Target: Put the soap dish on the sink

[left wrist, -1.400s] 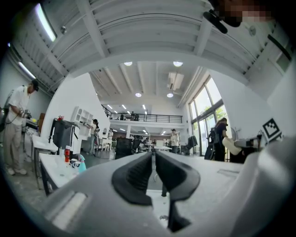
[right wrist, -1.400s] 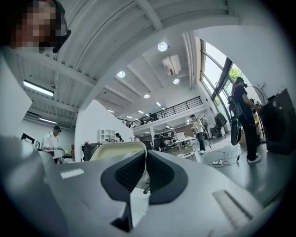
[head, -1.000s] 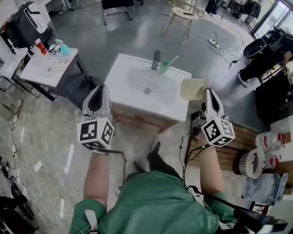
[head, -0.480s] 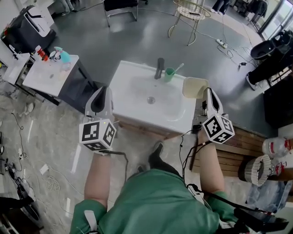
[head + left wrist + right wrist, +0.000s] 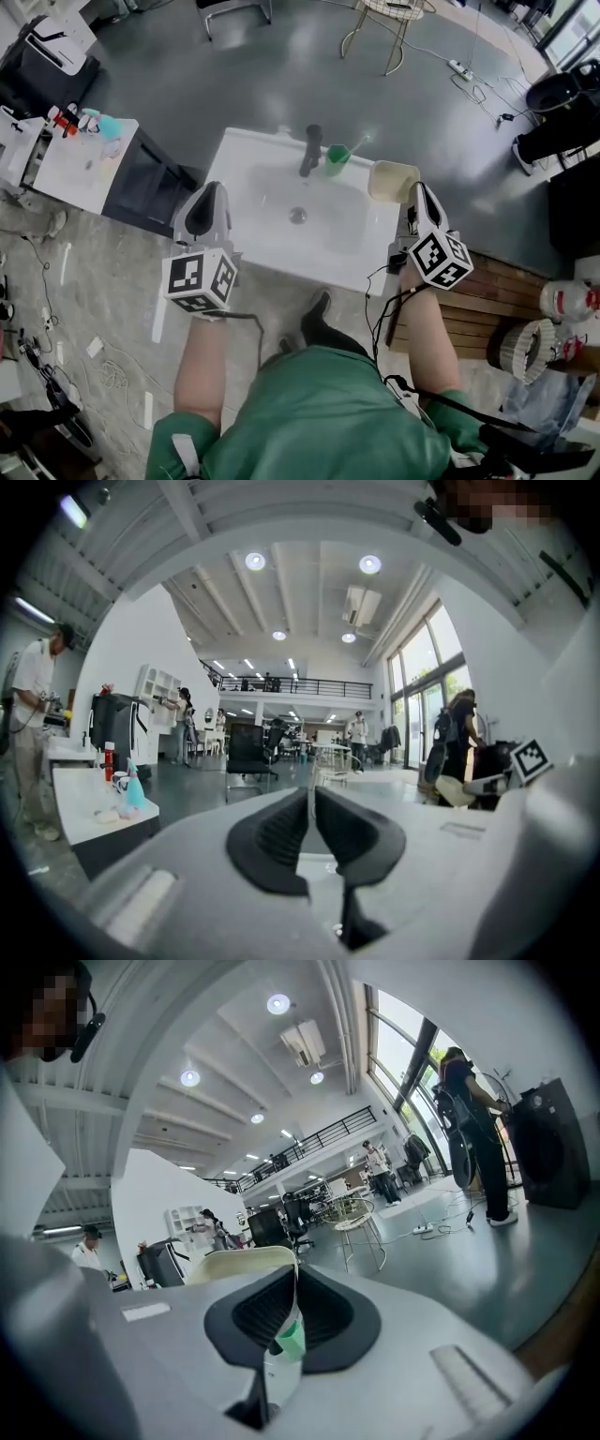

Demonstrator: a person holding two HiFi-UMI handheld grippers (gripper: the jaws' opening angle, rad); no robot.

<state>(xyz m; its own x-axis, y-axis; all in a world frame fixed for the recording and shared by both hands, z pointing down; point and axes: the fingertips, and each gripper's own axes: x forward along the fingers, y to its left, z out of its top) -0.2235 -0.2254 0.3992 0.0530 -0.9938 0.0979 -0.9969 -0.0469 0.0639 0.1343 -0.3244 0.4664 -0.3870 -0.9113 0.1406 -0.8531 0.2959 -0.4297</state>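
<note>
I hold the right gripper (image 5: 414, 190) closed on the soap dish (image 5: 393, 180). In the right gripper view its two dark pads (image 5: 267, 1312) pinch one thin wall of the cream dish (image 5: 246, 1262). The rest of the dish sticks out ahead of the fingertips and off to their left.

From the head view, the dish juts forward and inward from the right gripper's tip. It shows over the back right corner of the white sink (image 5: 264, 164). I cannot tell from any view whether the dish touches the sink top or hangs above it.

A green cup (image 5: 336, 159) with a toothbrush in it stands further left of the dish. The dark faucet (image 5: 309, 150) is just beyond the cup on that side. In the right gripper view a strip of the green cup (image 5: 291, 1340) shows through the slit between the pads.

The left gripper (image 5: 212, 190) is at the sink's left edge, well apart from the dish, with the basin between the two grippers. Its jaws are brought together with only a hairline slit between the pads (image 5: 277, 841), and nothing is caught in them. A white side table (image 5: 75, 164) with small bottles on it stands off to the left gripper's outer side.
</note>
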